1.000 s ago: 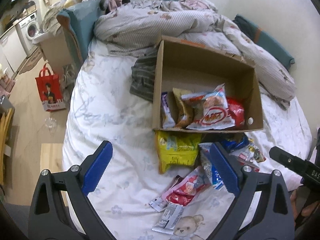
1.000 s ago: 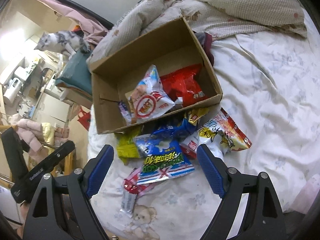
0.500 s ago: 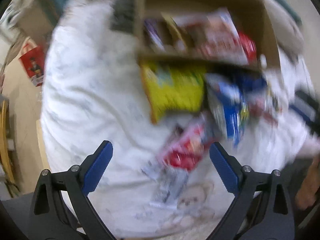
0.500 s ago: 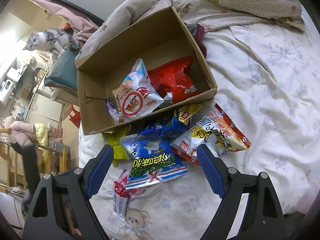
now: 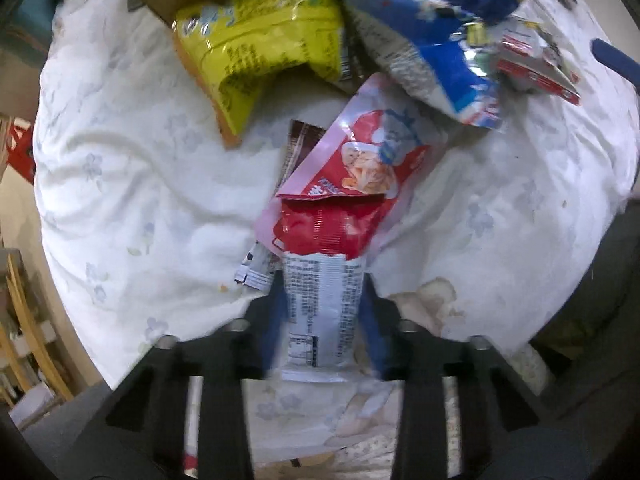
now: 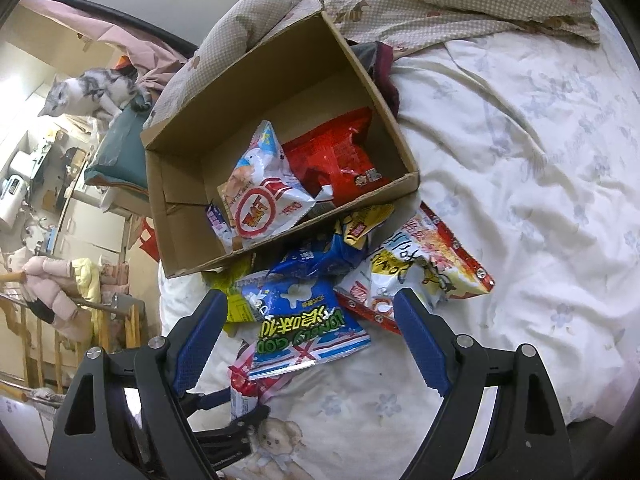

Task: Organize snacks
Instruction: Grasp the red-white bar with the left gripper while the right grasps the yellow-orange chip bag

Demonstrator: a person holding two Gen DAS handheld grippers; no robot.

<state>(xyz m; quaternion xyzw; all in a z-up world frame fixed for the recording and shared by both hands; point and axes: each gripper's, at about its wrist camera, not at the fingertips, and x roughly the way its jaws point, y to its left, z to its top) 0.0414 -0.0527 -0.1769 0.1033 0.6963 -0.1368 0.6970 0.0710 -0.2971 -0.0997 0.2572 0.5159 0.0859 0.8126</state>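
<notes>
**Left tool closing on a white packet at the near edge of the bed**

We see the bed (image 6: pixel 520 168) first, its white flowered sheet filling both views. On it sits the cardboard box (image 6: pixel 192 216), open-topped, holding a red bag (image 6: pixel 340 160) and a white bag with a red ring (image 6: pixel 260 200), the red one to the right of the other.

Just near of the box lie the loose snacks — a yellow bag (image 5: pixel 256 40) at the left, a blue bag (image 6: pixel 300 320) in the middle, a white-and-yellow bag (image 6: pixel 420 264) at the right. A pink-and-red bag (image 5: pixel 352 160) lies nearer still, its edge under the blue one.

The left tool (image 5: pixel 324 304) points down at the sheet, its jaws closing on either side of a white printed packet (image 5: pixel 320 312) — the blur hides whether the pads press it yet. The right tool (image 6: pixel 308 340) hangs above the blue bag, jaws wide apart and holding nothing.
</notes>
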